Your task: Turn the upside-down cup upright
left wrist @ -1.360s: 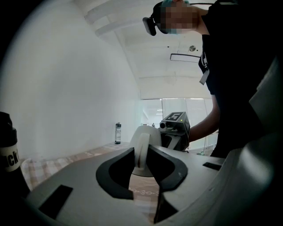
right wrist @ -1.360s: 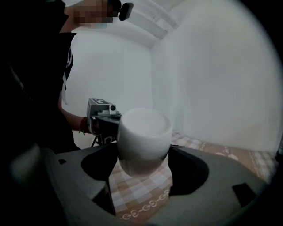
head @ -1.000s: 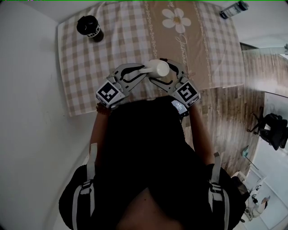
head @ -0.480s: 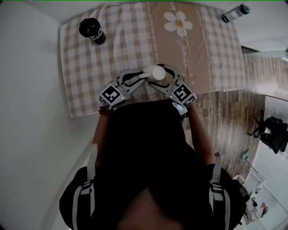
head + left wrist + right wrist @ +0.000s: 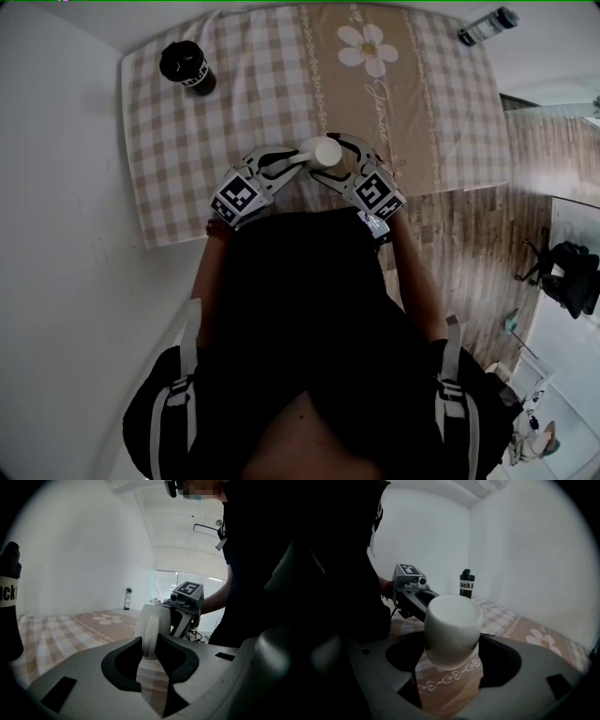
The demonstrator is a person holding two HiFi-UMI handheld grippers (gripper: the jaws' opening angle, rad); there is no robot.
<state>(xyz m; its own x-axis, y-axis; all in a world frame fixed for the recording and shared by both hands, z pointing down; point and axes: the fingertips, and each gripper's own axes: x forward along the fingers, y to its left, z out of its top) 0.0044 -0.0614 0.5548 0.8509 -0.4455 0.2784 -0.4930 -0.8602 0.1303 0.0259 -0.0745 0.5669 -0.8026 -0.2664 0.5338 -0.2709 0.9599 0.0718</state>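
White cup sits on the near side of the daisy print, same tan band of the checked cloth, close to the bench edge by the person's body. It is low over the cloth; can't tell if the base touches yet. Wide end faces up w/ the narrow end down, so it reads as upright already, though no view looks clearly into the mouth. Left gripper has its fingers closed thin on the cup's handle. Right gripper has its fingers set wide round the lower body, pressing both sides. Handling, as a judgement: glazed ceramic by the shine, so stiff, fairly heavy for its size, slick, and it chips if dropped. Body grip low on the taper could slide, so the handle pinch is the safer anchor vs. rotation; best hold is the mid-body, where the walls are fullest, plus the handle. Set it down gently and release the body side first. A black bottle w/ a white label stands well left of the daisy, at the cloth's far corner. Another bottle lies right of the daisy, just off the cloth.
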